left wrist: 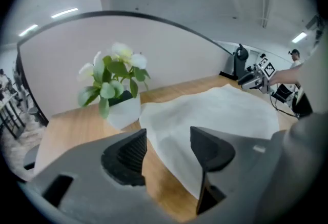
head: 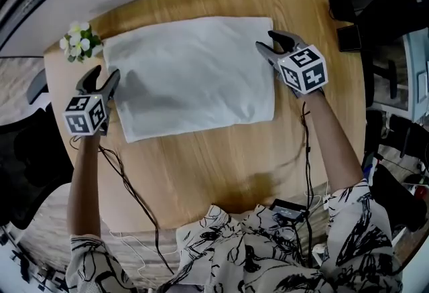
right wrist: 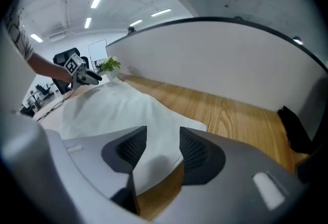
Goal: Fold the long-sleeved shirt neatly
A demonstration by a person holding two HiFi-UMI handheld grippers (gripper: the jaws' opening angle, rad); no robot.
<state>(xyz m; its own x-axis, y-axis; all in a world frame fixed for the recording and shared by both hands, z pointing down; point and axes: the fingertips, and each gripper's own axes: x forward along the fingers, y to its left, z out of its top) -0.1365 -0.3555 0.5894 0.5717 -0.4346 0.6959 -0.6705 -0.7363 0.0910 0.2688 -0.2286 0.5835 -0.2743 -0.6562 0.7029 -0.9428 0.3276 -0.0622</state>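
Observation:
The white shirt (head: 191, 74) lies folded into a rectangle on the wooden table (head: 221, 164). My left gripper (head: 106, 77) hovers at the shirt's left edge, jaws apart with nothing between them. In the left gripper view the shirt (left wrist: 215, 115) spreads ahead of the open left gripper (left wrist: 168, 138). My right gripper (head: 267, 42) stands at the shirt's right edge, near the far right corner, also open and empty. The right gripper view shows the shirt (right wrist: 118, 113) beyond and below the right gripper (right wrist: 163, 138), apart from its pads.
A small white pot of white flowers (head: 80, 42) stands at the table's far left corner, close to the left gripper; the same flower pot (left wrist: 115, 92) shows in the left gripper view. Black cables (head: 134, 198) trail over the near table edge. A dark object (head: 338, 0) sits at the far right.

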